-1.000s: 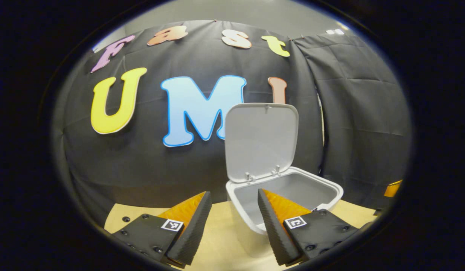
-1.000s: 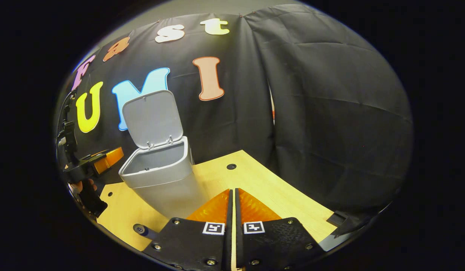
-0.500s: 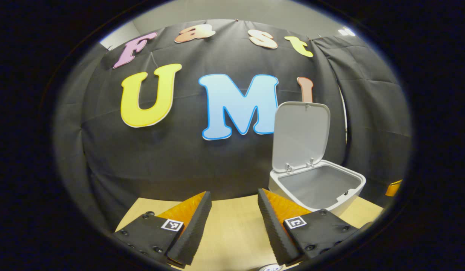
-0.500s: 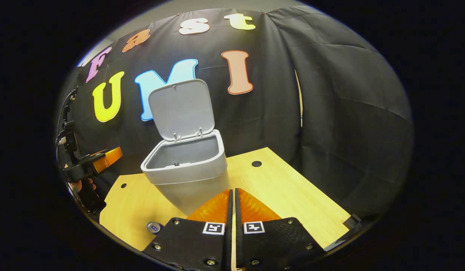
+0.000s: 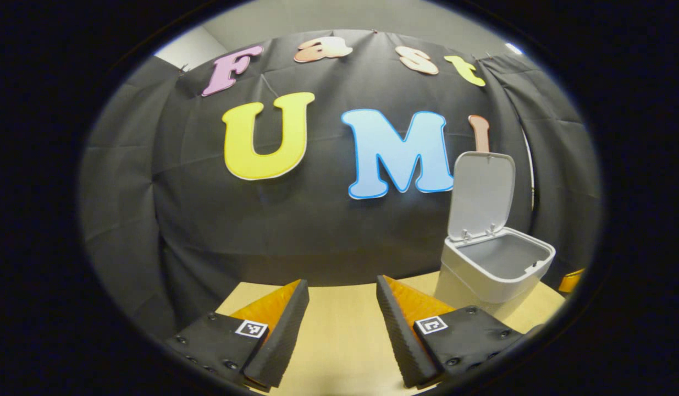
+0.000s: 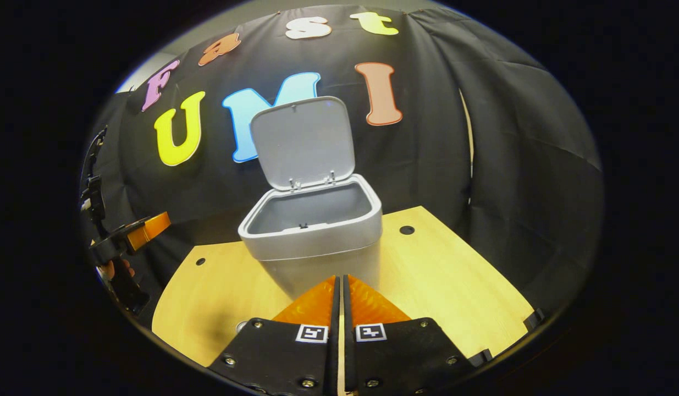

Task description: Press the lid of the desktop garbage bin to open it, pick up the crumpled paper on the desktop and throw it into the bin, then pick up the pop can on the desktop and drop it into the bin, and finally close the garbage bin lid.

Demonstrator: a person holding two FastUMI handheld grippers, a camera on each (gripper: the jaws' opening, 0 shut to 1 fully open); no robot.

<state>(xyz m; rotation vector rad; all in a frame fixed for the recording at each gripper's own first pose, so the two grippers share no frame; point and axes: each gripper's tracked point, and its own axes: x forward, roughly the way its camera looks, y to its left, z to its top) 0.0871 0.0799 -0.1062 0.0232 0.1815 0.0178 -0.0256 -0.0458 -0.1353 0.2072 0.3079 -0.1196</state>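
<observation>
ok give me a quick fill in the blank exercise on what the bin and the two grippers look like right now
1. The garbage bin has its lid standing ____.
2. The right gripper has its fingers ____.
3. The left gripper has its fingers ____, with nothing between them.
4. The bin stands on a ____ desktop.

Missing words: open; shut; open; wooden

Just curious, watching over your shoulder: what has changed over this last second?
The left gripper swung away, so the bin slid to the right edge of its view. The right gripper turned to face the bin squarely. The lid stayed up; left jaws stayed open and empty, right jaws shut.
</observation>
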